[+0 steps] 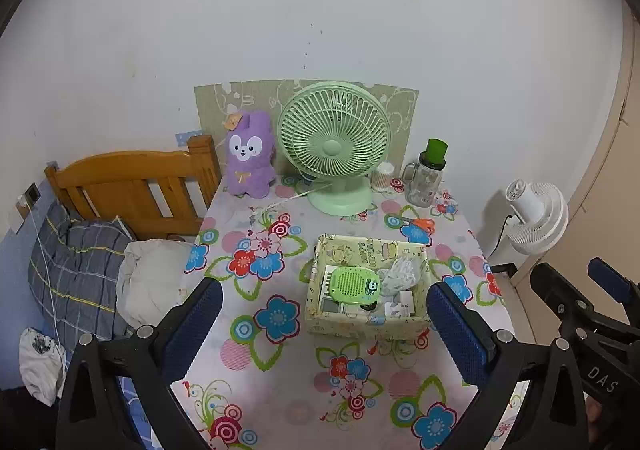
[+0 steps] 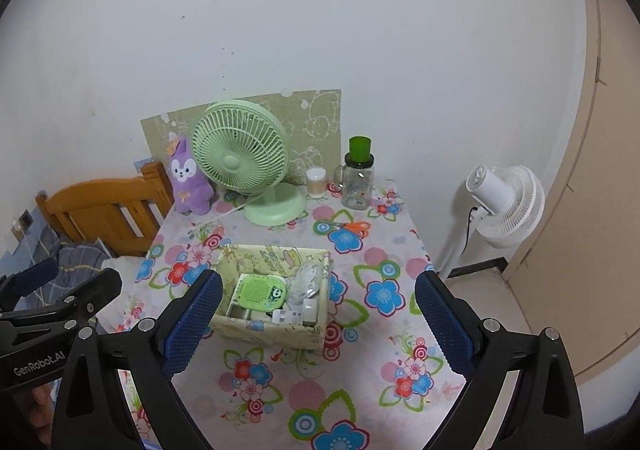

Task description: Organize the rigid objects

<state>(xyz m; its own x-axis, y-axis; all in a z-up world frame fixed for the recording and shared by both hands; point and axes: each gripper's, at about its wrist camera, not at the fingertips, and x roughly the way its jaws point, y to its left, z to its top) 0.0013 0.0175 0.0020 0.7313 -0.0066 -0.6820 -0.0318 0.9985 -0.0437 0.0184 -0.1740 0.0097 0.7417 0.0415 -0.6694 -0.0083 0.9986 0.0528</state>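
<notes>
**Loose items at the back, a crowded box up front**

Both your tongs are released: the left gripper and the right gripper hang above the near part of the floral tablecloth with jaws spread wide and nothing between them.

The fabric storage box sits mid-table, already holding a green panda-print gadget, a bagged white item and some small white plugs or adapters. Outside it, the orange-handled scissors lie flat behind the box, near the glass jar with the green lid and the cotton swab tub.

If the scissors are your next pick, mind these risks:

- They lie flat on cloth; a shallow pinch could snag the tablecloth and drag the box or jar with it.
- Reaching over the box with the arm low could clip its soft wall and tip the contents.
- The jar stands tall and close by; a wide-open jaw swinging in could knock it over.
- The green desk fan has a white cord trailing across the table; catching it might pull the fan.
</notes>
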